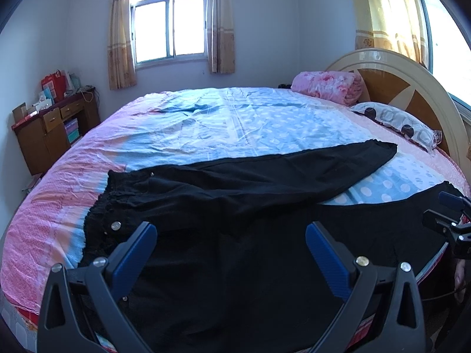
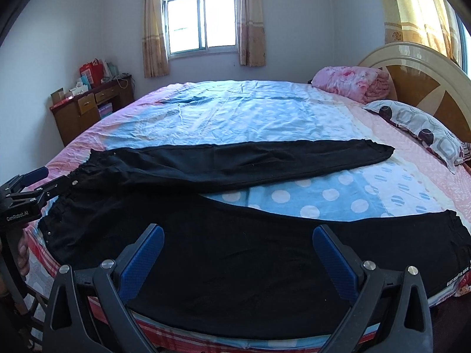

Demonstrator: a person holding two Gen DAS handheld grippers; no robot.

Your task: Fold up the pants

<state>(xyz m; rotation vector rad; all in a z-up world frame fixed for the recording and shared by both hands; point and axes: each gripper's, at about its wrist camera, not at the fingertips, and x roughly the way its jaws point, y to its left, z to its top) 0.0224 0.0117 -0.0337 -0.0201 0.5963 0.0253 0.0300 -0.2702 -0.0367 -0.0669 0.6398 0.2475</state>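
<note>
Black pants [image 1: 235,194] lie spread flat on the bed, waistband at the left, the two legs splayed apart toward the right. They also show in the right wrist view [image 2: 235,164]. My left gripper [image 1: 231,232] is open and empty, hovering over the near leg close to the waistband. My right gripper [image 2: 238,235] is open and empty over the middle of the near leg. The left gripper also shows in the right wrist view [image 2: 38,182] at the left edge by the waistband; the right gripper also shows in the left wrist view [image 1: 447,211] at the right edge.
The round bed [image 1: 206,117] has a pink and blue dotted sheet. A pink folded blanket [image 1: 326,85] and a patterned pillow [image 1: 394,123] lie by the headboard [image 1: 412,88] at the right. A wooden cabinet [image 1: 53,126] stands at the left wall.
</note>
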